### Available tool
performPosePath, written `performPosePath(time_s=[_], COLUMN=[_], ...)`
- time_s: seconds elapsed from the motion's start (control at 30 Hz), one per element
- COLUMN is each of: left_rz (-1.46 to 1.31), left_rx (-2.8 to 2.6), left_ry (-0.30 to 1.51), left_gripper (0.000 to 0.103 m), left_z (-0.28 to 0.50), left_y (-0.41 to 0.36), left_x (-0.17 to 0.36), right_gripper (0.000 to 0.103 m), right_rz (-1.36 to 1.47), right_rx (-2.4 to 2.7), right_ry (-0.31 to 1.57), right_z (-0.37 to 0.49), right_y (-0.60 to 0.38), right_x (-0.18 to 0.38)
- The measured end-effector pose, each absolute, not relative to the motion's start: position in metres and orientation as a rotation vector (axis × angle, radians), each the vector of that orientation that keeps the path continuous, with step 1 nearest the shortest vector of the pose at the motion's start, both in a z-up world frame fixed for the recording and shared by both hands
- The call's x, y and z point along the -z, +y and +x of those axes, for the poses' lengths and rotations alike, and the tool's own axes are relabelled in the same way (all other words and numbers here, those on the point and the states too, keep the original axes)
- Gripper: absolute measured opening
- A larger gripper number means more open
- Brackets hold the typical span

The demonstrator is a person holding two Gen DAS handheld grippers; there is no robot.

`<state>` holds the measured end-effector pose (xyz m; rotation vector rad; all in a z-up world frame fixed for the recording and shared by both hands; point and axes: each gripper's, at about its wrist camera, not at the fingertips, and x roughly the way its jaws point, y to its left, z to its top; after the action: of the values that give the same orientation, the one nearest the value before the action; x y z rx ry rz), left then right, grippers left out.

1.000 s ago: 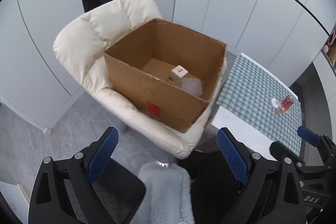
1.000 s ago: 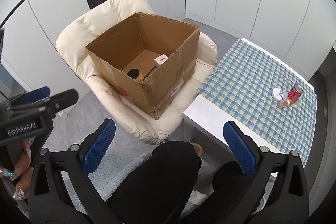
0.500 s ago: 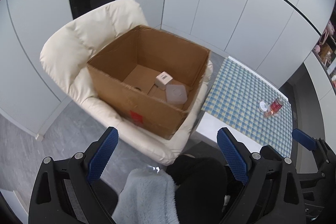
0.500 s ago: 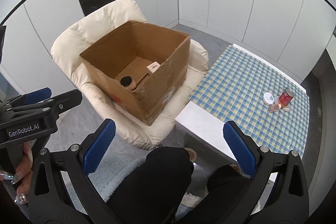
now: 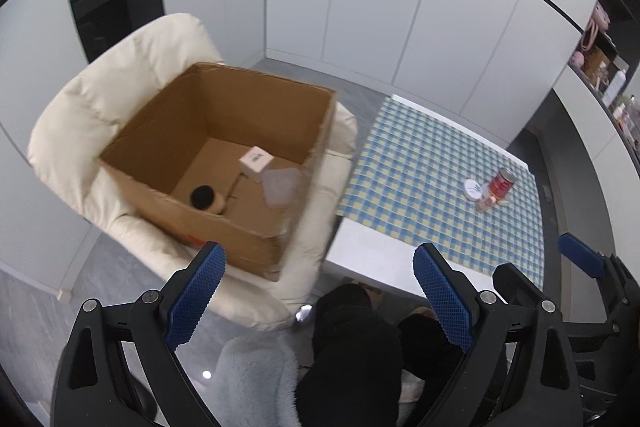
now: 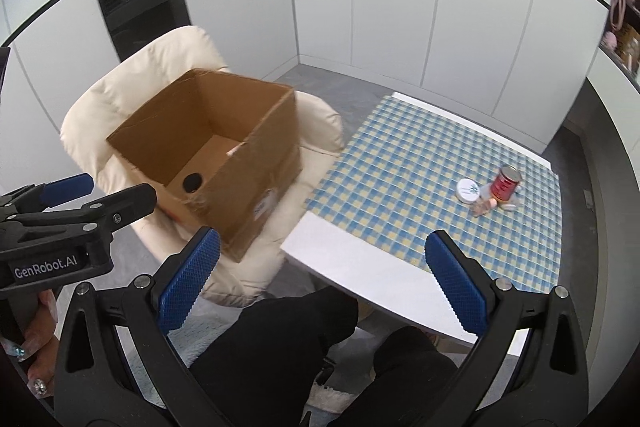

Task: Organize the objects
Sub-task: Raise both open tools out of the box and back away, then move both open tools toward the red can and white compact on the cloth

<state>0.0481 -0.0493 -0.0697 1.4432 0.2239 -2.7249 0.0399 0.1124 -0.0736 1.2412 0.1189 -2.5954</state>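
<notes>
Far left: cream chair (image 5: 100, 115) w/ open cardboard box (image 5: 224, 163) on the seat, prob. raised there so dropping things in is easy. Inside: black-topped jar (image 5: 205, 198), small white box (image 5: 256, 163), clear lid (image 5: 282, 185), so sorting looks partly done. Left gripper (image 5: 316, 291) wide open, nothing in it, above the person's lap. Right gripper (image 6: 322, 281) also wide open, empty, aimed over the table edge. Far right on the checked tablecloth (image 6: 400, 163): white jar (image 6: 469, 190), red can (image 6: 505, 183) and small bits by them, still to be boxed I'd guess.
</notes>
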Motion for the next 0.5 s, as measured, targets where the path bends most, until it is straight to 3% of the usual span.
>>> performPosePath(time_s=[0.5], left_rz=[1.574], left_rx=[2.816], left_ry=[0.090], left_gripper=[0.095], left_z=[0.015], left_y=[0.034], left_x=[0.090], right_gripper=[0.103], right_rz=[1.357], right_rx=[2.697], right_ry=[0.000], right_z=[0.034], right_y=[0.197], right_x=[0.099])
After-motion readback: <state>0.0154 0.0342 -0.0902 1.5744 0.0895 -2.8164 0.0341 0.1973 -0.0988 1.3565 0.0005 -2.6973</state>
